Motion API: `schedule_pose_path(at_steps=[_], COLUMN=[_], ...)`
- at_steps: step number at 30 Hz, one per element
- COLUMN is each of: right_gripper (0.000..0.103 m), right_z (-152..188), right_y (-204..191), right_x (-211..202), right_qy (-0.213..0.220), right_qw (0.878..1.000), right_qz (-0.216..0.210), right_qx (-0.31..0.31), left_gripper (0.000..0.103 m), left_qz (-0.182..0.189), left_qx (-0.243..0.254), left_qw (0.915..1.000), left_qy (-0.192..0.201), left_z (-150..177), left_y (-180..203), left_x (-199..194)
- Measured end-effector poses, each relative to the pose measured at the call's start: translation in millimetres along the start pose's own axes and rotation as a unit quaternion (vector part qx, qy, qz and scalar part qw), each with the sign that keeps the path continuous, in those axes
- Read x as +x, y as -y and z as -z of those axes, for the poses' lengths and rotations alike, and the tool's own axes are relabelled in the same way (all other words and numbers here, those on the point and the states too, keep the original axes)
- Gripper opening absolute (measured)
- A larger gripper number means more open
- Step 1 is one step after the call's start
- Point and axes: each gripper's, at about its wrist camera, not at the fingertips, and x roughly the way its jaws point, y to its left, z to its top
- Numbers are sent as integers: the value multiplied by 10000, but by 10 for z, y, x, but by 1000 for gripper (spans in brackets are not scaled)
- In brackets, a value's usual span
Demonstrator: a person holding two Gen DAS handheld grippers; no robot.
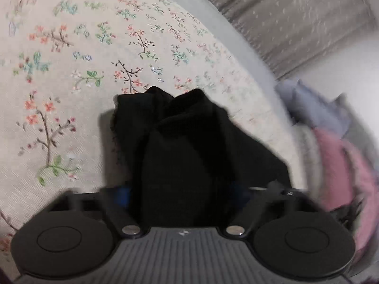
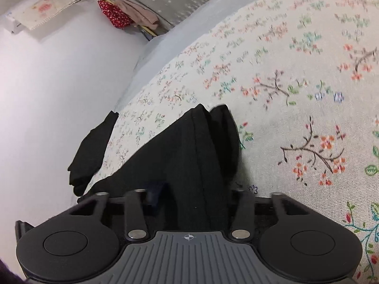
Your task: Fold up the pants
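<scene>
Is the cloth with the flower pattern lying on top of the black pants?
No, the black pants lie on top of the flowered cloth, which spreads out beneath and beyond them.

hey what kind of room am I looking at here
Probably a bedroom at home: a floral bedspread covers a wide bed-like surface, loose clothes are piled beside it, and more garments hang by the white wall.
</scene>
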Motion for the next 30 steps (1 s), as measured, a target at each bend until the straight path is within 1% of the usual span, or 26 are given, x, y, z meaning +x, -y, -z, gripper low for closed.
schedule_pose_path(at_steps=[1,2,3,4,5,7,9,10,11,13,14,15,17,19,20,21,22,26,28,29,30], right_gripper=[34,34,34,34,34,35,36,37,38,41,41,42,43,44,44,44,44,43,39,36,32], right_z=[-8,-22,-20,-9,1,11,20,26,29,38,36,37,31,40,47,55,58,54,54,55,59], right_y=[-27,-29,-27,-35,-35,-9,39,55,76,140,169,180,167,146,144,150,161,161,116,91,51], right_x=[-28,-33,-38,-31,-15,6,-51,-56,-56,-65,-59,-47,-30,-33,-37,-46,-52,-48,-49,-56,-58], right_qy=[39,58,61,67,67,78,86,94,93,85,75,66,59,70,77,83,84,69,80,94,113], right_qw=[10000,9999,9999,9999,9999,9999,9997,9996,9995,9990,9986,9985,9988,9991,9991,9991,9990,9993,9996,9998,9998], right_qz=[19,40,56,85,106,52,-7,-36,-74,-143,-182,-194,-172,-138,-135,-142,-156,-154,-99,-80,-65], right_qx=[50,120,128,76,41,136,214,245,280,407,483,510,461,405,404,401,414,347,234,178,136], left_gripper=[77,79,82,95,103,103,103,103,103,103,103,103,103,103,103,103,103,103,102,81,70], left_qz=[242,401,472,459,421,404,665,842,970,1195,1240,1208,797,668,476,224,129,107,172,179,104], left_qx=[-370,-556,-599,-535,-388,-213,-39,12,-44,-468,-650,-657,-214,150,363,524,606,332,355,446,536], left_qw=[9990,9976,9969,9972,9980,9988,9977,9962,9947,9899,9879,9885,9962,9976,9979,9980,9977,9992,9992,9988,9985], left_qy=[54,105,175,263,269,165,125,217,324,597,667,634,285,-102,-230,-274,-262,-212,-96,-65,-88], left_z=[-29,-58,-74,-75,-64,-21,19,25,1,-50,-75,-95,-86,11,54,85,104,42,15,-3,30], left_y=[-108,-187,-240,-265,-257,-189,-128,-112,-128,-301,-379,-412,-307,-169,-104,-67,-54,-60,-36,16,-1], left_x=[-76,-148,-215,-259,-262,-222,-217,-239,-261,-382,-417,-422,-312,-173,-108,-59,-38,-5,48,109,149])
